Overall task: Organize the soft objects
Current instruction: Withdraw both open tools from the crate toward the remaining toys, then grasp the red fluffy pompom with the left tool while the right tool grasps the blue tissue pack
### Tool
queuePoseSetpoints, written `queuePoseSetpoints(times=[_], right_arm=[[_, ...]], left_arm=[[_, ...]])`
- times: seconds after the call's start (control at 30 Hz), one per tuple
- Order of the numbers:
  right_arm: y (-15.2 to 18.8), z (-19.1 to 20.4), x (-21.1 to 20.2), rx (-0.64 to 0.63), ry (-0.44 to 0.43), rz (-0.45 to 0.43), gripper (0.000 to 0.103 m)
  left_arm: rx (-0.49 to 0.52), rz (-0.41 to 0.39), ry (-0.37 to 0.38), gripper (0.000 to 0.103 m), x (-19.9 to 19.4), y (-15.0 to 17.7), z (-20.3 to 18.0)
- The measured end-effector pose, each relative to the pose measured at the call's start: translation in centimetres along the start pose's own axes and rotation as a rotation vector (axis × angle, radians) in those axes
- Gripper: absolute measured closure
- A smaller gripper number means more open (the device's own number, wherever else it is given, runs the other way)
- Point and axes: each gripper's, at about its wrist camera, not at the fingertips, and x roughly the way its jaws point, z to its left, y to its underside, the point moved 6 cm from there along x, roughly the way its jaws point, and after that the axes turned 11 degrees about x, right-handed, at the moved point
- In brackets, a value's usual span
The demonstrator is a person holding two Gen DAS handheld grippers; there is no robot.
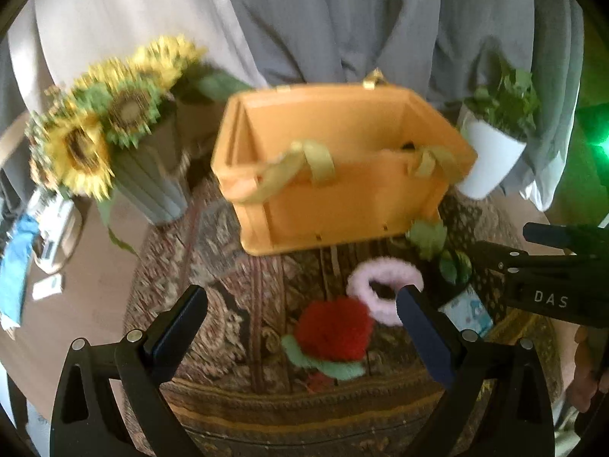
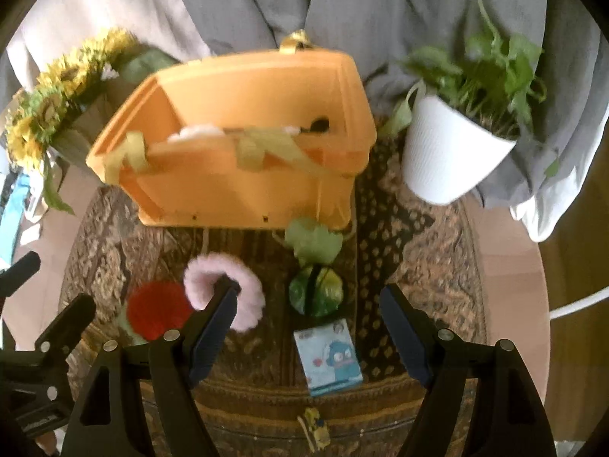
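An orange crate [image 1: 342, 198] [image 2: 243, 186] with yellow ribbon handles stands at the back of a round patterned table; white fluffy things show inside it in the right wrist view [image 2: 198, 131]. In front lie a red pom-pom with green leaves [image 1: 335, 329] [image 2: 158, 310], a pink fluffy ring [image 1: 384, 285] [image 2: 228, 287], a green plush leaf [image 1: 428, 236] [image 2: 314, 242] and a green round soft ball [image 2: 316, 291]. My left gripper [image 1: 302, 314] is open above the red pom-pom. My right gripper [image 2: 308, 312] is open above the green ball and a blue card box [image 2: 329, 356].
A sunflower bouquet in a ribbed vase [image 1: 114, 133] [image 2: 57, 106] stands back left. A potted plant in a white pot [image 1: 491, 152] [image 2: 453, 144] stands back right. Grey curtains hang behind. A small yellow toy [image 2: 316, 424] lies at the table's near edge.
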Motion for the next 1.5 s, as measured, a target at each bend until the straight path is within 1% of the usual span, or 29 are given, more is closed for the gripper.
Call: queuePoseSetpoints(times=[0.23, 0.33, 0.5, 0.7, 0.87, 0.97, 1.07, 1.27, 1.33, 1.37, 1.43, 1.47, 1.5], right_arm=[[2.2, -0.4, 3.0, -0.029, 0.025, 0.122, 0.025], [3.2, -0.7, 4.4, -0.032, 0.034, 0.18, 0.025], [3.9, -1.8, 6.6, -0.025, 0.068, 0.24, 0.025], [4.5, -3.0, 8.3, -0.01, 0.102, 0.282, 0.025], [5.1, -3.4, 9.5, -0.013, 0.11, 0.316, 0.025], [5.3, -3.7, 10.0, -0.005, 0.111, 0.327, 0.025], [5.5, -3.7, 10.5, 0.006, 0.093, 0.343, 0.025], [5.9, -3.4, 11.6, 0.028, 0.081, 0.354, 0.026], [6.0, -3.3, 11.7, 0.03, 0.074, 0.352, 0.028], [6.1, -3.2, 11.7, 0.028, 0.067, 0.352, 0.03], [6.3, -3.3, 11.8, 0.033, 0.056, 0.355, 0.039], [6.5, -3.2, 11.8, 0.039, 0.048, 0.356, 0.042], [6.6, -3.2, 11.8, 0.041, 0.046, 0.351, 0.042]], left_arm=[[-0.014, 0.145, 0.063, 0.002, 3.6, 2.4, -1.0], [-0.006, 0.193, 0.068, 0.002, 4.9, 3.1, -1.5], [0.008, 0.244, 0.066, 0.002, 6.8, 3.6, -2.1], [0.018, 0.302, 0.057, 0.002, 8.8, 4.3, -2.7], [0.023, 0.343, 0.063, 0.004, 10.4, 4.8, -3.0], [0.018, 0.361, 0.077, 0.01, 11.2, 5.0, -3.1], [0.003, 0.369, 0.092, 0.016, 11.9, 5.0, -3.1], [-0.028, 0.38, 0.109, 0.035, 13.1, 4.8, -3.2], [-0.027, 0.377, 0.114, 0.046, 13.3, 4.9, -3.2], [-0.028, 0.376, 0.119, 0.049, 13.5, 5.0, -3.5], [-0.028, 0.372, 0.129, 0.057, 13.6, 5.3, -3.6], [-0.026, 0.367, 0.128, 0.058, 13.5, 5.4, -3.7], [-0.022, 0.361, 0.126, 0.059, 13.4, 5.4, -3.7]])
